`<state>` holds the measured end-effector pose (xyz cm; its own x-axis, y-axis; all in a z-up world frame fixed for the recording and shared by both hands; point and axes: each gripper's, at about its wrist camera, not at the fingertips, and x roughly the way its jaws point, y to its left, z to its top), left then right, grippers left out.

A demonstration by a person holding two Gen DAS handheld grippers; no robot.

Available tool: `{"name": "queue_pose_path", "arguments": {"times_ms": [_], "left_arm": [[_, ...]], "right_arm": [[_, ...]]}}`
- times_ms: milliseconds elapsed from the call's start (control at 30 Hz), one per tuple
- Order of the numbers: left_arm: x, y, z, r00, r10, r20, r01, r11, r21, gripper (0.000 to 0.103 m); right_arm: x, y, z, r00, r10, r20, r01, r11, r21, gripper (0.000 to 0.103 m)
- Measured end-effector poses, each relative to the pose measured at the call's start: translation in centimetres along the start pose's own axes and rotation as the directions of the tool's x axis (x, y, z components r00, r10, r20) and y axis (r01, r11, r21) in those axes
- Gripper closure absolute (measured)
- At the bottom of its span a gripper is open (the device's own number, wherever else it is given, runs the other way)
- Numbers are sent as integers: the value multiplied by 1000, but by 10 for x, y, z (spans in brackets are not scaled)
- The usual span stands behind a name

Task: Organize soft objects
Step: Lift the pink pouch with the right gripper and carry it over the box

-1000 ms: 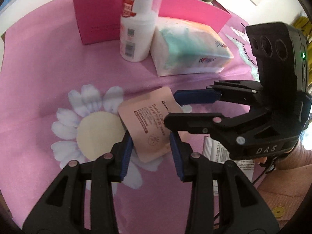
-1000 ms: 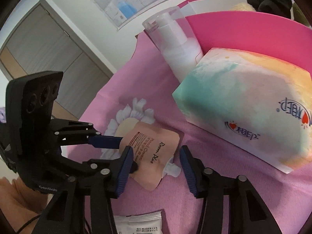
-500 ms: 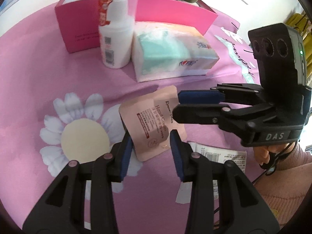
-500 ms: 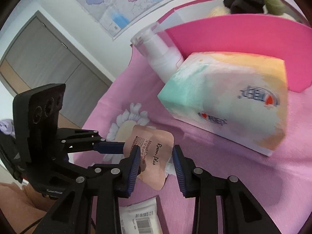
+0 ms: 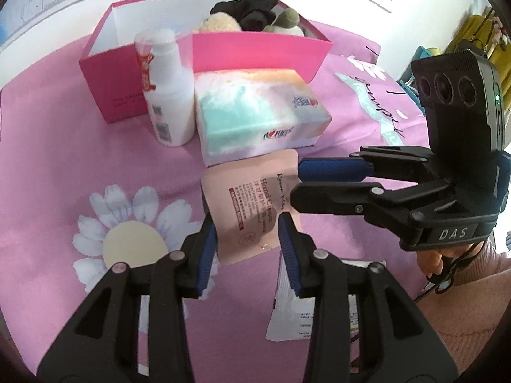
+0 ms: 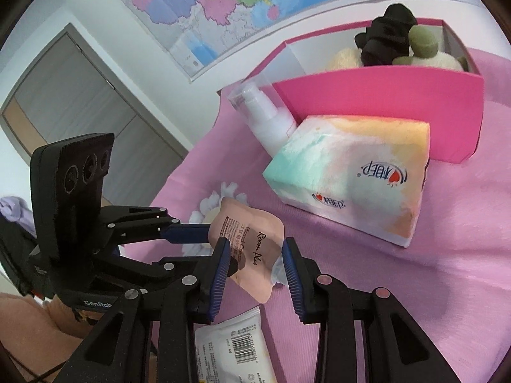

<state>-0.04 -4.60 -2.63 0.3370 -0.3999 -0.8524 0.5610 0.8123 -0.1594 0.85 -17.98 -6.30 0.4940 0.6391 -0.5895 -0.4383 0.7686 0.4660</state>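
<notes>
right gripper (image 6: 255, 263) now clamps hand cream pouch (image 5: 252, 210); pouch is off the pink cloth (image 5: 64, 166), sits higher in frame between both grippers.

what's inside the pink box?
In the pink box: a black soft item, a cream plush, olive-green pieces. Front wall hides anything lower.

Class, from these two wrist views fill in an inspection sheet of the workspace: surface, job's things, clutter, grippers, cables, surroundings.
Surface: pink cloth with a daisy print.
Job's things: hand cream pouch held off the cloth; pink box holding plush toys; tissue pack before the box.
Clutter: pump bottle beside the tissue pack; white sachet on the cloth.
Grippers: left gripper and right gripper both shut on the pouch.
Cables: thin black cord under the right hand.
Surroundings: wall map, grey door.
</notes>
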Motion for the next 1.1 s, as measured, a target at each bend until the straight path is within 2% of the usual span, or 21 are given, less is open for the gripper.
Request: {"name": "queue_pose_path", "arguments": {"times_ms": [633,1100], "left_arm": [[-29,-15,26,995,-4,102,0,999,43,62],[-49,-16,58,984,2,180,-11,999,52,62]], "right_arm": [[-44,6,17,994,-21,103,25,999,-38,69],[-64,10,44,983,-35,177,50,996,-80,69]]}}
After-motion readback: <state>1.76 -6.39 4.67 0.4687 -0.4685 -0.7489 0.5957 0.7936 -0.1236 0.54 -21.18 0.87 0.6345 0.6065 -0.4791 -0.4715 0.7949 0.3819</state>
